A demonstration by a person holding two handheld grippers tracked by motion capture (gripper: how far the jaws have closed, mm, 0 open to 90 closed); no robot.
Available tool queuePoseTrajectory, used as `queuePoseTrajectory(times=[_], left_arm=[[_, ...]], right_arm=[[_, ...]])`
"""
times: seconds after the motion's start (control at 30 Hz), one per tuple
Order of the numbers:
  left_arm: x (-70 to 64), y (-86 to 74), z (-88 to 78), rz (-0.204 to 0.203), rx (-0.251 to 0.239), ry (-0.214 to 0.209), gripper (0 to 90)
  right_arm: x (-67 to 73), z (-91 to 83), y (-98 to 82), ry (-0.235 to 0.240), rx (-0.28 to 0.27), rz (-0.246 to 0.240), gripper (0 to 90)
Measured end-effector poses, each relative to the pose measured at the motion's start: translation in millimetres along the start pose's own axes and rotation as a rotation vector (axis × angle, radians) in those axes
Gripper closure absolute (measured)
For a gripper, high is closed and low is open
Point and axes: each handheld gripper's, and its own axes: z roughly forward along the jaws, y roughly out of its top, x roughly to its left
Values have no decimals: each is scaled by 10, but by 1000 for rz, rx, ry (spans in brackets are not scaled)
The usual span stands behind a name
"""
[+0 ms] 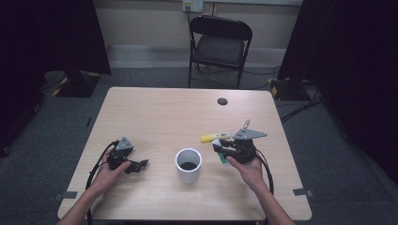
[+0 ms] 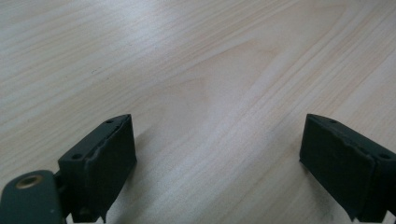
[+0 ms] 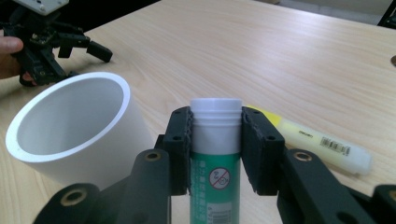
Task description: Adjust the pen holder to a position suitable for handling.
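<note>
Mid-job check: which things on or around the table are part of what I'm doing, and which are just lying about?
In the job:
- glue stick, clamped in right gripper
- white cup, next to it
- yellow highlighter, possibly next

Lying about:
- left gripper, open, idle
- folding chair
- round table hole

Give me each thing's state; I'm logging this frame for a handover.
Left gripper: open, empty, low over the table.
Right gripper: shut on the glue stick, capped.
Cup: upright, open top.
Highlighter: lying flat, capped.
Chair: unfolded, vacant.
</note>
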Motion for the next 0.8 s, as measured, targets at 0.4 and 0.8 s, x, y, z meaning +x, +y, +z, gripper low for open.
queuePoseTrajectory(times=[0.4, 0.8], left_arm=[[-8, 4, 7, 1, 2, 5, 88], [-14, 7, 8, 0, 6, 10, 82]], right_arm=[[-24, -159, 148, 8, -74, 20, 655], [93, -238, 312, 37, -123, -2, 655]])
